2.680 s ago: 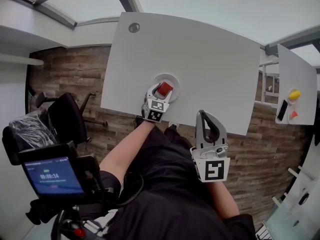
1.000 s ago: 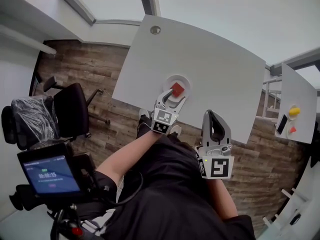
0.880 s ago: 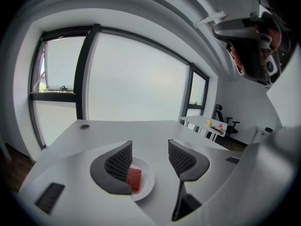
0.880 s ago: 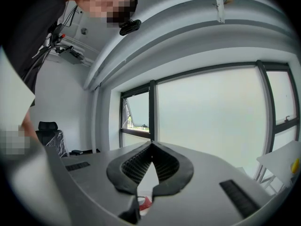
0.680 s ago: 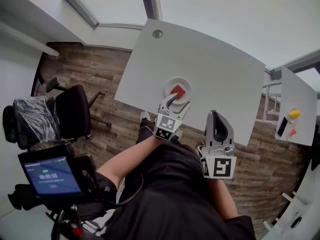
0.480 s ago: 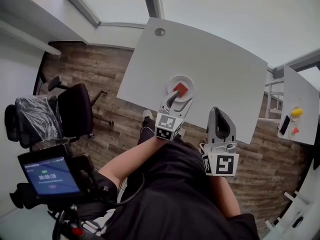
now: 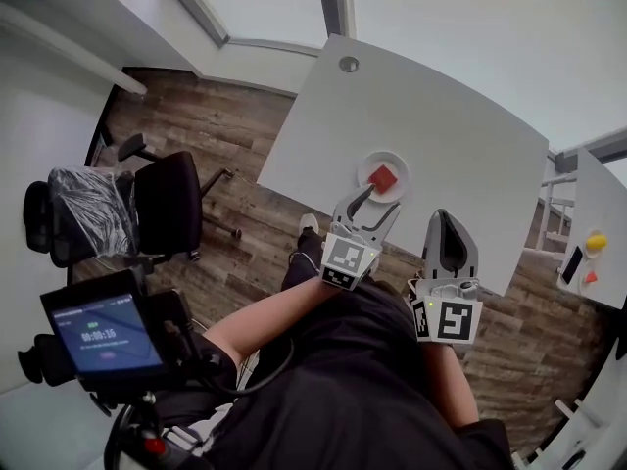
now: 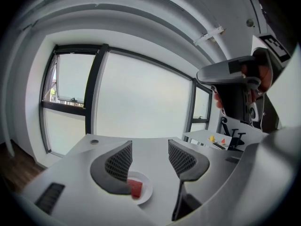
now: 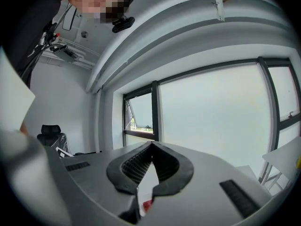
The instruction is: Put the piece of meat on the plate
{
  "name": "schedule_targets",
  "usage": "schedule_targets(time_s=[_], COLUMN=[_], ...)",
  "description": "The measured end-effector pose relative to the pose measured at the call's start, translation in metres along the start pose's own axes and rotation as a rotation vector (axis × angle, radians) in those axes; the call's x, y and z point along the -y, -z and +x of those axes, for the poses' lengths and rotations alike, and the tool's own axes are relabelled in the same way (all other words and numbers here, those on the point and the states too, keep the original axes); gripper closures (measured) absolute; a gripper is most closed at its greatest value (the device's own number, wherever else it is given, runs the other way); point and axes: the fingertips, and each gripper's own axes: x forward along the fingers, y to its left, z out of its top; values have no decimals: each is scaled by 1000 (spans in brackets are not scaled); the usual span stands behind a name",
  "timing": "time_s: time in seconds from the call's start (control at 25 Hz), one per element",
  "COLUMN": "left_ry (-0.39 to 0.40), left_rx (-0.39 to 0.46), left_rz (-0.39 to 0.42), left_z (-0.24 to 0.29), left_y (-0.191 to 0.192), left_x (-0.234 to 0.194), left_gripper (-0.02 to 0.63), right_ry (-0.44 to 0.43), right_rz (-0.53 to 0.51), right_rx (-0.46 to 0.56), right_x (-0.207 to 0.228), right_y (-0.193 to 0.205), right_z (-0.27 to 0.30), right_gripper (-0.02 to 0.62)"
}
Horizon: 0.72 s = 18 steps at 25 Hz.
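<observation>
While the piece of meat [image 7: 383,177] is lying flat on the plate [image 7: 398,164], the task is reading as done in all but the clearing of the tool. The plate is sitting on the tabletop [image 7: 441,106], close to its near edge.

The left gripper [image 7: 377,204] is hovering just on the near side of the plate. In the left gripper view its jaws are standing well apart with nothing between them. The meat [image 8: 135,188] is showing beyond and below the left-hand jaw, inside the plate [image 8: 146,192]. Whether that jaw is clear of the plate's rim cannot be told.

The right gripper [image 7: 446,221] is hanging to the right, off the near edge of the tabletop. Its jaws are pressed together at the tips and are carrying nothing. In the right gripper view, a sliver of the plate [image 9: 148,185] is showing through the gap below the tips.

Recommended handling for the step in hand, the clearing of the left gripper:
- Keep the jaws spread, so that neither pad is catching the meat.
- Raise the gripper first, then draw it back toward the near edge along its own axis.
- Avoid sideways travel; the light plate is likely sliding easily on the smooth tabletop.
- Leave the right gripper parked where it is.
</observation>
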Motion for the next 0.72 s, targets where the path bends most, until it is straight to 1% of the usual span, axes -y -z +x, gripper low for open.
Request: schedule_targets(time_s=[0.08, 0.16, 0.24, 0.32, 0.48, 0.56, 0.72], left_ry=[-10, -15, -21, -31, -54, -67, -73], left_rx=[16, 16, 32, 65, 69, 76, 122], left_rz=[6, -6, 6, 13, -16, -18, -21], left_z=[-10, -13, -18, -22, -29, -31, -32], left_y=[-7, -9, -13, -18, -28, -32, -41], left_x=[-6, -9, -2, 9, 4, 2, 2], left_gripper=[362, 362, 362, 362, 362, 362, 362], right_ry=[-1, 0, -1, -7, -29, -30, -29], right_rz=[-10, -11, -11, -12, -2, -3, -8], right_rx=[0, -1, 6, 19, 31, 32, 30], right_x=[-7, -8, -5, -1, -3, -2, 0], right_y=[-2, -1, -2, -5, -5, -5, -5], right_z=[0, 1, -6, -17, -16, -13, -10], right_gripper=[592, 592, 592, 592, 592, 592, 592])
